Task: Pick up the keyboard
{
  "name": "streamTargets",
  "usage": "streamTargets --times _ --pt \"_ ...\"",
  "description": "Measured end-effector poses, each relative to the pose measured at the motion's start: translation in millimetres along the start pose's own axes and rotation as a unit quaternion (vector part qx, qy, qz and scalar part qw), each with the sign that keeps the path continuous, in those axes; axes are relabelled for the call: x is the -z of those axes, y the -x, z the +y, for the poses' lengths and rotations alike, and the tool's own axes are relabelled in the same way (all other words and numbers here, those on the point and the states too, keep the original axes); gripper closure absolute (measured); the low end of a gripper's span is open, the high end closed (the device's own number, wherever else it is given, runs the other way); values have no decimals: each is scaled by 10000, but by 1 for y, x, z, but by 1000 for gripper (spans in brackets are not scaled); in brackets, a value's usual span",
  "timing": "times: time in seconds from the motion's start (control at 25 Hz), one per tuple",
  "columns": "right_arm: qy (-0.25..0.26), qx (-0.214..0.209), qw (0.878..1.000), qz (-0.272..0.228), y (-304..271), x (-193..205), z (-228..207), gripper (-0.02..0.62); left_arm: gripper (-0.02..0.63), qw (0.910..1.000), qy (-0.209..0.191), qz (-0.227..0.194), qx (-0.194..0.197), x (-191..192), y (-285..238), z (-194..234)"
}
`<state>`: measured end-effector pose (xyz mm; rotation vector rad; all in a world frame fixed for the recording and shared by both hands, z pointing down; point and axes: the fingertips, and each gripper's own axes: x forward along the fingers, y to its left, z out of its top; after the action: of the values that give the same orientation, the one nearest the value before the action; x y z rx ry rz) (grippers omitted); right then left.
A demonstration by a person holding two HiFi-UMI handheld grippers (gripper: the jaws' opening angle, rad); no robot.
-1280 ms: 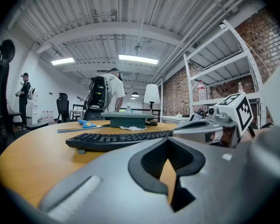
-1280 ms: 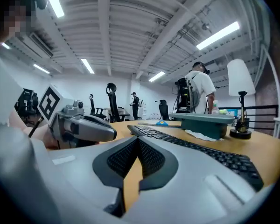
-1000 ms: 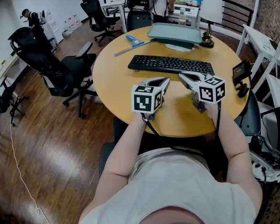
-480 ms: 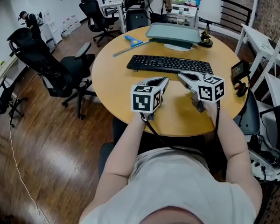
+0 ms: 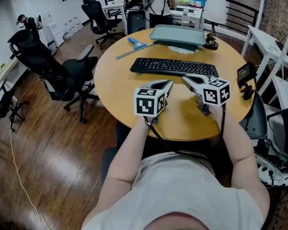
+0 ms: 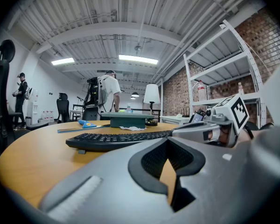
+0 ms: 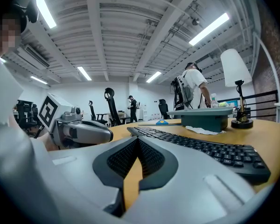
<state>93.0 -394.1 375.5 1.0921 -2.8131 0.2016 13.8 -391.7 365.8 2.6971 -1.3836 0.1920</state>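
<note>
Left hand-held gripper (image 5: 168, 83) and right hand-held gripper (image 5: 186, 78) sit low over the round wooden surface (image 5: 116, 75). Each has its jaws pressed together with nothing between them. I hold them side by side, tips pointing toward the black keyboard (image 5: 175, 66), which lies flat on the surface just beyond them. Past the keyboard stands a grey-green tray (image 5: 178, 34), with a blue tool (image 5: 138, 42) to its left.

Black keyboard (image 5: 175, 66) on a honey-yellow table (image 5: 117, 85); left gripper (image 5: 170, 83) and right gripper (image 5: 186, 77) are grey, cubes black-and-white squared (tray (image 5: 177, 32) grey-green).
</note>
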Motion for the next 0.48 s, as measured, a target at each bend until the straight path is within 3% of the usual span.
streamTargets --times 0.48 --pt "2 -9 10000 1 0 0 1 595 606 10000 1 -7 -3 0 0 0"
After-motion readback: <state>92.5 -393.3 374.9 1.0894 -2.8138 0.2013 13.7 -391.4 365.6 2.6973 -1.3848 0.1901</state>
